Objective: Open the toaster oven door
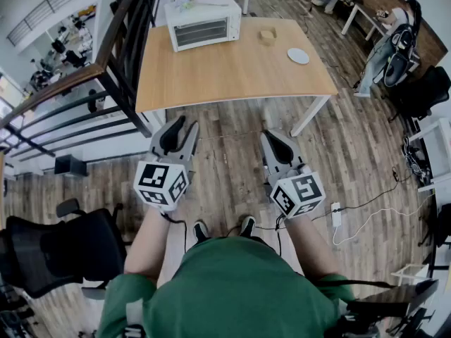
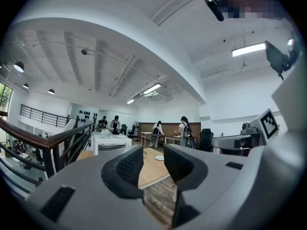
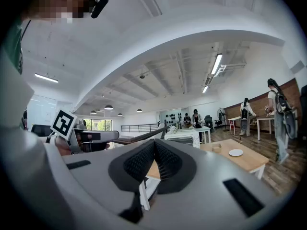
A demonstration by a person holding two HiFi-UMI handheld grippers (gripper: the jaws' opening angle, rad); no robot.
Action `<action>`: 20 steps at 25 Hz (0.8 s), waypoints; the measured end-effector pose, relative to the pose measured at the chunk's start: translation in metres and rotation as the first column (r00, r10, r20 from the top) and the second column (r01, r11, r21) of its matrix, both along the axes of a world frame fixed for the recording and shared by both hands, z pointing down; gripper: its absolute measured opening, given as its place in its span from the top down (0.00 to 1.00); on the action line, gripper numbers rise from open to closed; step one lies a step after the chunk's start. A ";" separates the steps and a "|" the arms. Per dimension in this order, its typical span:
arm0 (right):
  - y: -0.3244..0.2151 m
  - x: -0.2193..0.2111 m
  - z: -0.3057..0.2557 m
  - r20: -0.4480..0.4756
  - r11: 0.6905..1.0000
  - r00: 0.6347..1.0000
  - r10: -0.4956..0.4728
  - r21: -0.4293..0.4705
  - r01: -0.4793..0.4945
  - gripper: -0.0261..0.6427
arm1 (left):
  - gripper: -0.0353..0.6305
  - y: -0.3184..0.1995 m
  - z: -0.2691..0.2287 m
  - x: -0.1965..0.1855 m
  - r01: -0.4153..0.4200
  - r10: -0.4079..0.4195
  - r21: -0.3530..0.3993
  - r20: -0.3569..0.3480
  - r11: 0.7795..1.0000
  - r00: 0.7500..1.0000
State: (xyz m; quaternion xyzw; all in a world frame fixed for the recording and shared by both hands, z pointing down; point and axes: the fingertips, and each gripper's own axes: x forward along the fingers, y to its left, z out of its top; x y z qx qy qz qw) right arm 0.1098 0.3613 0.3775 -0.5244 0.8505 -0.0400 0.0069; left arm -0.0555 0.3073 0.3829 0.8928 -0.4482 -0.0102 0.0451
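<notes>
The white toaster oven [image 1: 202, 21] stands at the far left corner of the wooden table [image 1: 232, 72], door closed; it also shows far off as the oven [image 2: 111, 144] in the left gripper view and the oven [image 3: 182, 137] in the right gripper view. Both grippers are held level over the floor, well short of the table's near edge. My left gripper [image 1: 185, 127] is open, its jaws [image 2: 153, 164] standing apart with nothing between them. My right gripper [image 1: 275, 138] is shut, its pads [image 3: 154, 150] meeting with nothing held.
A small box [image 1: 266, 36] and a white plate [image 1: 298, 55] lie on the table's right part. A black stair railing [image 1: 116, 48] runs along the left. An office chair [image 1: 49, 248] stands at lower left. A power strip [image 1: 336, 214] and cables lie on the floor at right. People stand far behind.
</notes>
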 end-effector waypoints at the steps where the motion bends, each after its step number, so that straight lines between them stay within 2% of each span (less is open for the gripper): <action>1: 0.000 -0.011 0.001 0.000 1.000 1.000 0.005 0.000 -0.005 0.93 | 0.73 -0.001 0.001 -0.012 0.000 0.000 0.001 0.003 1.000 1.000; 9: -0.012 -0.085 0.008 -0.014 0.998 0.998 0.066 0.002 -0.066 0.93 | 0.73 -0.021 0.010 -0.093 -0.025 0.025 0.002 -0.002 1.000 1.000; 12: -0.018 -0.105 0.012 0.006 0.994 0.994 0.110 0.003 -0.110 0.93 | 0.73 -0.027 0.011 -0.119 -0.039 0.039 0.007 -0.007 0.999 0.999; 15: -0.022 -0.124 0.008 0.035 0.991 0.990 0.134 0.016 -0.134 0.93 | 0.73 -0.035 0.008 -0.150 -0.025 0.026 0.014 -0.018 1.000 1.000; 20: -0.040 -0.138 0.003 0.025 0.988 0.988 0.150 0.016 -0.151 0.93 | 0.73 -0.057 0.007 -0.181 0.014 -0.014 0.007 -0.046 1.000 0.999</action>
